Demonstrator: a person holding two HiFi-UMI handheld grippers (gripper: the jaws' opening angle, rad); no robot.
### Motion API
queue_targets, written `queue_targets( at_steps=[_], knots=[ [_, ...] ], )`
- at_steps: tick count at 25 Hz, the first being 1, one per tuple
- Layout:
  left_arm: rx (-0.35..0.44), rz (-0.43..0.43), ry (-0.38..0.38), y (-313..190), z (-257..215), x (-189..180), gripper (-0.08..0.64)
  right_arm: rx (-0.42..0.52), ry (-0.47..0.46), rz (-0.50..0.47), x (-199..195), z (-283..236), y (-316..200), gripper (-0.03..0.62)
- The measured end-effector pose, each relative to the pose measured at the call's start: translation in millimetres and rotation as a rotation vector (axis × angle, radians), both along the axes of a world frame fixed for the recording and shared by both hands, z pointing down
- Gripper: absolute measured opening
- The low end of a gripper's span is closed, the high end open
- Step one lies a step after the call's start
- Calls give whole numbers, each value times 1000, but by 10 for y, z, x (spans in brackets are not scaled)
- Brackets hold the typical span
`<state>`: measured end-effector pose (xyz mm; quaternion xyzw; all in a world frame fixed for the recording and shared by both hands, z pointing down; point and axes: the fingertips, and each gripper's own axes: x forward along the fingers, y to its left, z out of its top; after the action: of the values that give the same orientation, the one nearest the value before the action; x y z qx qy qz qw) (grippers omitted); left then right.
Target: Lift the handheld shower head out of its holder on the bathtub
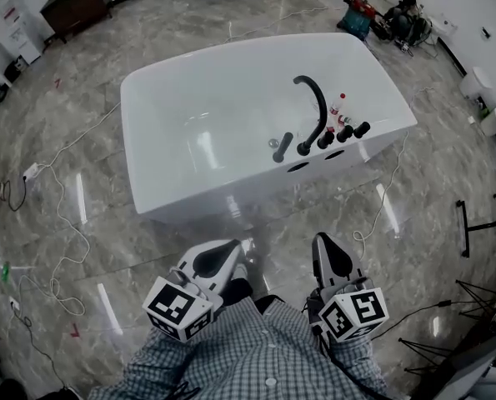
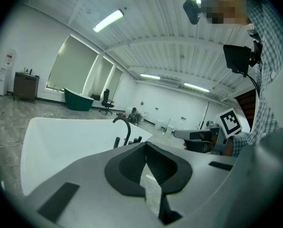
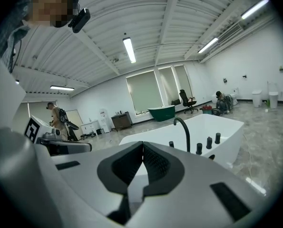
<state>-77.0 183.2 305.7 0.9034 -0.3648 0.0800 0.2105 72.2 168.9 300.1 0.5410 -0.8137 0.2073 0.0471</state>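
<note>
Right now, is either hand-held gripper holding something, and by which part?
Nothing is held. The left hand-held gripper and the right hand-held gripper both have their jaws together with nothing between them, and both are short of the bathtub.

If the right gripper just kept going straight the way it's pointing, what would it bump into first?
Most likely the bathtub: the right gripper, jaws shut and empty, points downward across the floor toward its near side, left of the black faucet in its own view. Depth is unclear.

Bright ceiling tube lights (image 3: 129, 50), glare streaks on floor (image 1: 81, 198), fisheye edges
</note>
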Motion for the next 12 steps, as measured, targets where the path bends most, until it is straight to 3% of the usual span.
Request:
queue_targets(
  at_steps=[12],
  knots=[
    [-14,-9,7,-576,62,-99,7,-28,-5,-6,-49,160,-561,17]
  ],
)
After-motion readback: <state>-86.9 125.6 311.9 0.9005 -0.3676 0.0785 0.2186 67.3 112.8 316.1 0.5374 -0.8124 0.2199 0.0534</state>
